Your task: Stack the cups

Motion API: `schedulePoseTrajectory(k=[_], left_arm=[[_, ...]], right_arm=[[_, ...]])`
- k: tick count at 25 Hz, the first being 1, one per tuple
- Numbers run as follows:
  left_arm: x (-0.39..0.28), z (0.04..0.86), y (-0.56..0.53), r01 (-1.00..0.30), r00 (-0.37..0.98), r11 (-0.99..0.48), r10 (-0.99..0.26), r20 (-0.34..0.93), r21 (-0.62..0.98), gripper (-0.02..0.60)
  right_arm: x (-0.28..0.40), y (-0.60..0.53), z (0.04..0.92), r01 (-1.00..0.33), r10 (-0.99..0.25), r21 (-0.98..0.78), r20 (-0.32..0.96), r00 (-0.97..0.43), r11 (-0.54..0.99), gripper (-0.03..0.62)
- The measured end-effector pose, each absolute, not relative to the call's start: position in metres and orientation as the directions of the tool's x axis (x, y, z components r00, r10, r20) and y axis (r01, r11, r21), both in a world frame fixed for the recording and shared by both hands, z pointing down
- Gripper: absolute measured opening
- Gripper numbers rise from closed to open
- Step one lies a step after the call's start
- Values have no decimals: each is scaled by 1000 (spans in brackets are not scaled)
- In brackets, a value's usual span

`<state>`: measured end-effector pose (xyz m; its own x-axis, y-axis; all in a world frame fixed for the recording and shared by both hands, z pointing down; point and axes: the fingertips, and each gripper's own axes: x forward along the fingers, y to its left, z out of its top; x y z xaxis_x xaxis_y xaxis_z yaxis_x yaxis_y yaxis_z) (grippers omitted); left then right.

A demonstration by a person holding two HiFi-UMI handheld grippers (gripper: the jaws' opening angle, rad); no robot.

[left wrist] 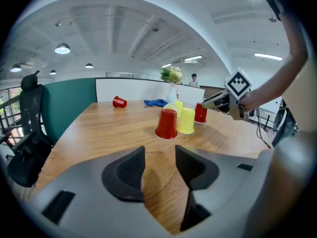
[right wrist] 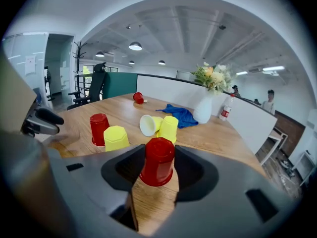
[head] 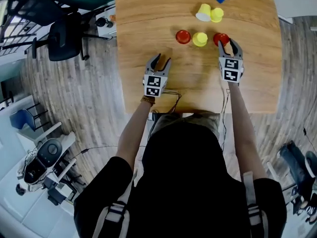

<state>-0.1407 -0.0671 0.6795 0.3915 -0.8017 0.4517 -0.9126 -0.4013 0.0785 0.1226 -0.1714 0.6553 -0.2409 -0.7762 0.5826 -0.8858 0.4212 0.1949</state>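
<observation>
Upside-down cups stand in a row on the wooden table point(head: 148, 14): a red cup point(head: 183, 36), a yellow cup point(head: 200, 39) and another red cup point(head: 221, 37). My right gripper point(head: 226, 44) is shut on that last red cup point(right wrist: 158, 160), its pads against both sides, and the cup stands on the table. Behind the row a yellow cup point(head: 203, 12) lies on its side against an upright yellow cup point(head: 216, 15). My left gripper point(head: 164, 58) hovers open over bare wood in front of the row, with nothing between its jaws point(left wrist: 159, 162).
A blue cloth point(right wrist: 183, 115) and a white vase of flowers point(right wrist: 203, 108) sit at the far end, with a bottle point(right wrist: 226, 112) beside them. One more red cup point(left wrist: 119, 102) lies on its side far off. An office chair point(head: 67, 33) stands left of the table.
</observation>
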Motion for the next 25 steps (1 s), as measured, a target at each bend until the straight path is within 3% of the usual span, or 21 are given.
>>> schedulePoseTrajectory(k=[10,25], left_arm=[[-153,598,-72,-915,390,-403,-873,292,15,199],[-149,560,-59,-943,319,-332,-925,206,-31,91]], right_arm=[[114,-159,658,-908,-788,163,569,-233,386,196],[108,-154,672,-914,-773,132,588,-239,383,195]])
